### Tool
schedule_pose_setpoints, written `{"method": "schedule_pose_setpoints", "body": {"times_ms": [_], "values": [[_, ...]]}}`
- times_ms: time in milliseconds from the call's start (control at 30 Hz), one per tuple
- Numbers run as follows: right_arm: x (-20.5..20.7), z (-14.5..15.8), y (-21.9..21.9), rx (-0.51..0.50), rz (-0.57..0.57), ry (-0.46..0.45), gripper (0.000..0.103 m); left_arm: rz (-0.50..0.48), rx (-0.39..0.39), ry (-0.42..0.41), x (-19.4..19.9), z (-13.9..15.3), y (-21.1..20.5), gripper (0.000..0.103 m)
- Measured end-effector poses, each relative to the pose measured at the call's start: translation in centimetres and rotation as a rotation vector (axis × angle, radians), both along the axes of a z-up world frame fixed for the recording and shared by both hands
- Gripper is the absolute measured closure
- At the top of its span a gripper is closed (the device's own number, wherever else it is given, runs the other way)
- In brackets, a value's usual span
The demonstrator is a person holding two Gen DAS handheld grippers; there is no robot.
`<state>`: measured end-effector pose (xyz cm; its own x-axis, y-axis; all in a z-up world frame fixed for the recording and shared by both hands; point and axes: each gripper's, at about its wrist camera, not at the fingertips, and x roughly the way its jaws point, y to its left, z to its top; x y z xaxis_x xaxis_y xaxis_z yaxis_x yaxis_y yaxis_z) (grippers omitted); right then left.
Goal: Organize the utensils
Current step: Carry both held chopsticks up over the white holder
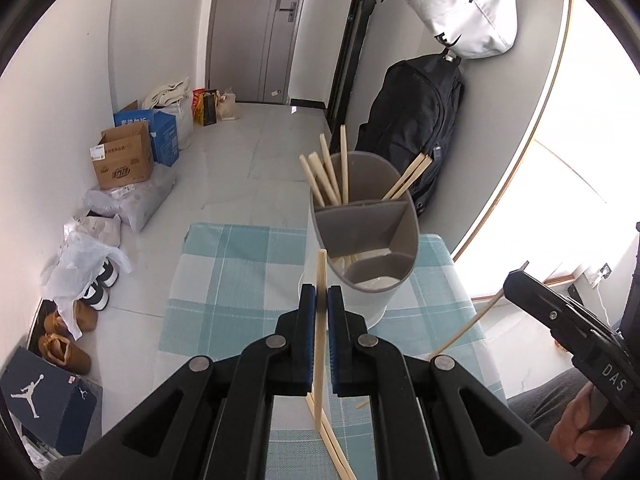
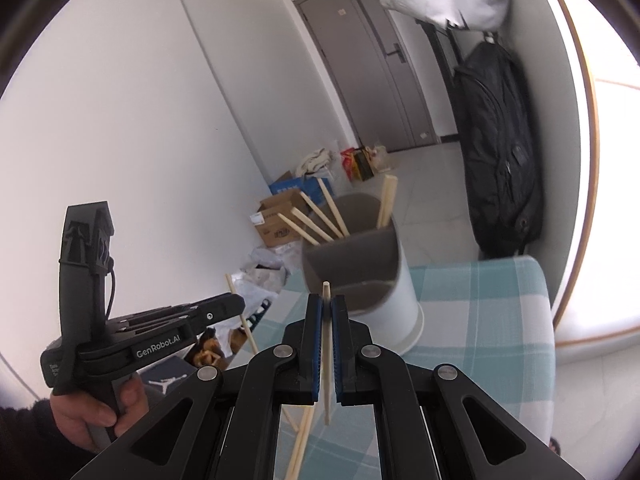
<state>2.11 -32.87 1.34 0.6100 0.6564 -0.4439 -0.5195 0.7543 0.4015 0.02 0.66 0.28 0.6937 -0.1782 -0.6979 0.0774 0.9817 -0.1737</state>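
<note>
Left gripper [image 1: 321,300] was held level over the near part of the table [image 1: 224,280], jaws clamped on one chopstick [image 1: 320,344] standing roughly upright, its top just near of the holder [image 1: 360,248]. Right gripper [image 2: 327,308] was also clamped on a single chopstick [image 2: 326,356], near-vertical, pointed at the holder's near side; in the left wrist view that stick angled down-left from the gripper tip. The person's hand [image 2: 92,412] gripped the left gripper's handle. The holder, white outside and grey inside with dividers, stood upright on the checked cloth. Its far compartment held several chopsticks [image 1: 326,176] leaning left, plus a pair leaning right. The near compartments' contents were unclear. More loose chopsticks [image 1: 336,452] lay on the cloth beneath the left gripper.
</note>
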Motion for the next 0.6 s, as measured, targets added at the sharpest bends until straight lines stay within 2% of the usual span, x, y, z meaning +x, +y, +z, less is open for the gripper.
{"method": "schedule_pose_setpoints", "body": {"times_ms": [100, 267, 600], "values": [[0.2, 1.4, 0.1, -0.006, 0.005, -0.016, 0.099, -0.012, -0.032, -0.01, 0.1, 1.2, 0.3, 0.102], [1.5, 4.1, -0.3, 0.004, 0.003, -0.033, 0.099, -0.029, -0.077, -0.075, 0.1, 4.2, 0.5, 0.102], [6.2, 9.8, -0.9, 0.022, -0.029, -0.081, 0.099, -0.037, -0.108, -0.131, 3.0, 9.2, -0.4, 0.102]]}}
